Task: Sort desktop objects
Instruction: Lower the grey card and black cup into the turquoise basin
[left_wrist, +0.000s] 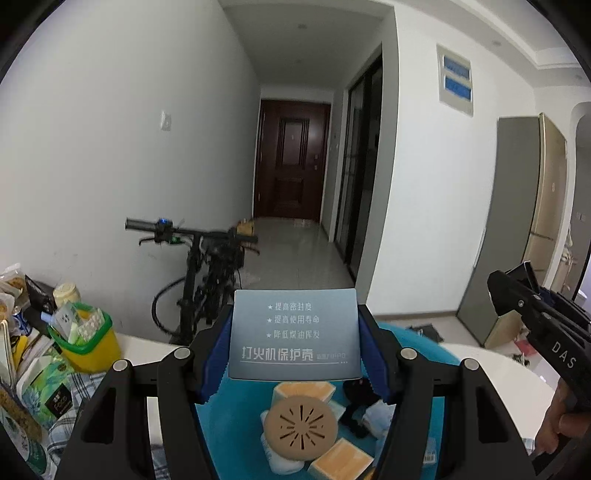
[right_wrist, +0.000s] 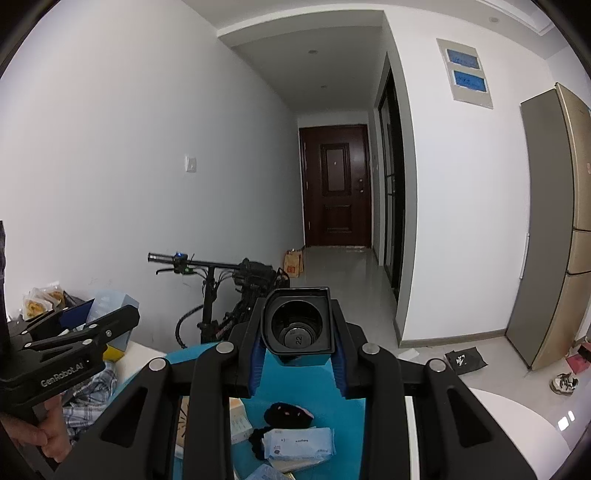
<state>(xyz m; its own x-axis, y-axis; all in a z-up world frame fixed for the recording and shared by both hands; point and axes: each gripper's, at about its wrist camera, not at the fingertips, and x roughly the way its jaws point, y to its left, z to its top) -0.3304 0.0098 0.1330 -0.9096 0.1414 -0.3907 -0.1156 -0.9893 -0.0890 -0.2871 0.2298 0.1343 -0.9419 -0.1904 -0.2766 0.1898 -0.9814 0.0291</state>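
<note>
Desktop objects: you had two of them lifted, the rest lay on the blue mat (left_wrist: 236, 417) over the white surface (left_wrist: 491, 373).
Left gripper (left_wrist: 293, 354): your jaws stood part-way apart, clamped on one grey-blue box (left_wrist: 295, 332) held above the mat.
Right gripper (right_wrist: 299, 363): your jaws were at their narrowest, pinching one black square container (right_wrist: 297, 321), open mouth toward the camera.
Progress: I judged sorting well short of done; both held items were not yet placed.
Count on mat: one round tan vented disc (left_wrist: 300, 424), two orange-topped blocks (left_wrist: 340, 459), one wipes pack (right_wrist: 300, 443), some dark pieces (right_wrist: 290, 410) I couldn't count.
Left edge: one yellow bin (left_wrist: 92, 343), already stuffed.
</note>
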